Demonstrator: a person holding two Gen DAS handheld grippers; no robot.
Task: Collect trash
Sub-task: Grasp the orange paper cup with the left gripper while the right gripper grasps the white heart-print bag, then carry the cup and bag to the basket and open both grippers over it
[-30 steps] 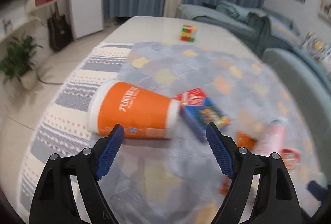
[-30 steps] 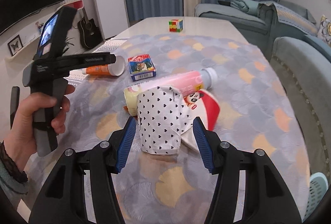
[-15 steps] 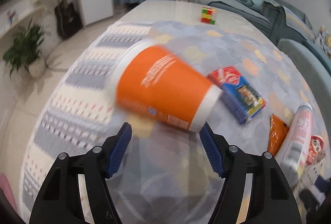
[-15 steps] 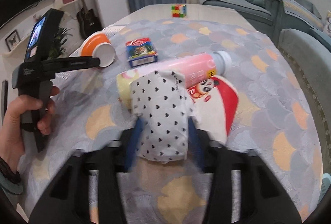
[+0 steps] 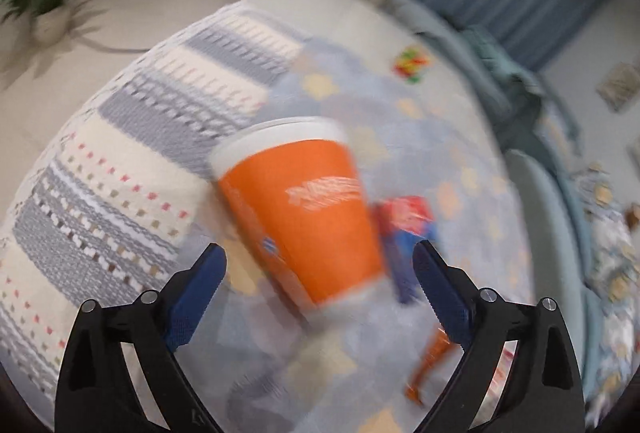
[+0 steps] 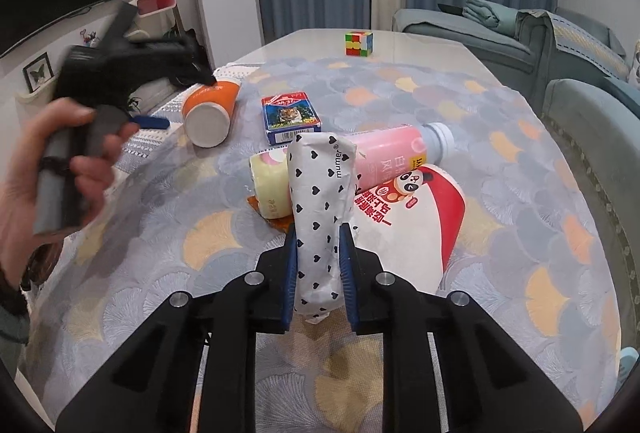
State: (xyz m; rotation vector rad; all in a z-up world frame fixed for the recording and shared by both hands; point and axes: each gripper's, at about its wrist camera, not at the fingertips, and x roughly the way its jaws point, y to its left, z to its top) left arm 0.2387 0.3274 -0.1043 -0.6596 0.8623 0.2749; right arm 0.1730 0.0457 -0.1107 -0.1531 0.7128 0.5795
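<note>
Trash items on the surface [image 6: 500, 137], counted: one orange cup [image 6: 211, 107], one pink bottle [image 6: 394, 153], one red-and-white panda packet [image 6: 416, 221], one heart-print wrapper [image 6: 322, 217], one yellow roll [image 6: 272, 185], one orange scrap [image 6: 280, 221] under the roll. Also one blue card box [image 6: 290, 117] and one puzzle cube [image 6: 359, 42] at the far end.

Right tongs [image 6: 318, 265] pressed tight on the heart-print wrapper, squeezing its lower half, upper end leaning over the roll and bottle. Wrapper near the middle of the patterned cloth [image 6: 200, 273], just beside the panda packet.

Left tongs [image 5: 320, 273] spread wide, blue pads either side of the orange cup [image 5: 304, 217], not touching it. Cup lying on its side, white rim [image 5: 276, 143] pointing away, base toward the tongs, card box [image 5: 408, 233] just beyond to the right. View heavily blurred. In the right wrist view, left hand [image 6: 52, 169] gripping the tool handle, one blue pad [image 6: 152, 121] just beside the cup.

One striped mat [image 5: 132, 169] under the cup's far end.
</note>
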